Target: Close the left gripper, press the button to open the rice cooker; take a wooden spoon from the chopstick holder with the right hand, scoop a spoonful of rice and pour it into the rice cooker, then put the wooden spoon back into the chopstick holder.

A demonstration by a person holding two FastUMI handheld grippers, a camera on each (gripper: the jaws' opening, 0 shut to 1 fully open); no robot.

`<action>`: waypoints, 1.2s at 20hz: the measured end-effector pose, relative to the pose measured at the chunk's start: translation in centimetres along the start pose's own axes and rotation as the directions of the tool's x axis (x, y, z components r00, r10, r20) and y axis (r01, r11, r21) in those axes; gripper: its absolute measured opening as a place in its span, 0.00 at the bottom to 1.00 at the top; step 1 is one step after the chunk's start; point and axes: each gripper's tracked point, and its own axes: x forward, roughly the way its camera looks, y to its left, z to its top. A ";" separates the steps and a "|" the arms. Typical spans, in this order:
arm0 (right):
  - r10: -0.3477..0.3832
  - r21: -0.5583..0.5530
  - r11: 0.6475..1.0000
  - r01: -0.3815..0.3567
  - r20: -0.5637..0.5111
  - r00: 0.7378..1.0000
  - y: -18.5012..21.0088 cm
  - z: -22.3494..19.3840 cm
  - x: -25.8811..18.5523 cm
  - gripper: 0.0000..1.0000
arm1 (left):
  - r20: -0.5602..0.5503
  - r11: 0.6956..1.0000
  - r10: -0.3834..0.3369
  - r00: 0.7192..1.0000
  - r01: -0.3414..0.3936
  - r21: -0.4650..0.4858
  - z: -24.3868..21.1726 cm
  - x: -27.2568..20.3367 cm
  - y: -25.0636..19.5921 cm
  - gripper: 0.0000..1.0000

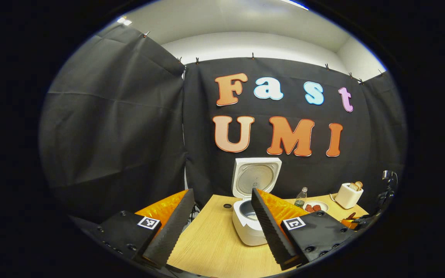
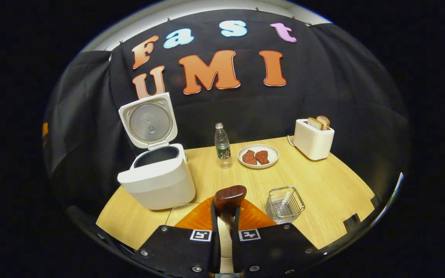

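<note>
Black cloth backs your wooden table (image 2: 323, 193). From the left: one rice cooker (image 2: 157, 177) with its lid up, one bottle (image 2: 222, 146), one plate (image 2: 258, 156) carrying two brown pieces, one wire chopstick holder (image 2: 284, 204), one toaster (image 2: 313, 139) with two slices. Your left gripper (image 1: 216, 227) has jaws spread wide, grasping nothing. Your right gripper (image 2: 225, 227) has jaws clenched on the wooden spoon (image 2: 229, 199).

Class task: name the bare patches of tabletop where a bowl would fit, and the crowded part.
Free: in front of the toaster, right of the wire chopstick holder; also between the rice cooker and the plate, nearer than the bottle. Crowded: the back row.
</note>
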 end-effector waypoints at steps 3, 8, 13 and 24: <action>-0.001 0.012 1.000 0.002 -0.054 0.999 0.5 -2.4 0.3 0.11 | -0.016 1.000 -0.005 1.000 0.005 -0.008 -0.5 0.0 0.0 1.00; 0.012 0.118 0.993 -0.003 -0.081 0.997 1.5 -3.5 1.3 0.11 | -0.027 1.000 0.011 1.000 -0.011 -0.004 -1.0 0.1 0.6 1.00; 0.079 0.210 0.976 -0.062 -0.072 0.994 3.9 -3.9 2.1 0.11 | -0.038 1.000 0.018 0.999 -0.018 -0.008 -1.4 0.3 1.1 1.00; 0.177 0.519 0.847 -0.116 -0.070 0.982 3.9 -4.5 3.6 0.11 | -0.043 1.000 0.019 0.999 -0.020 -0.024 -1.9 1.0 1.1 1.00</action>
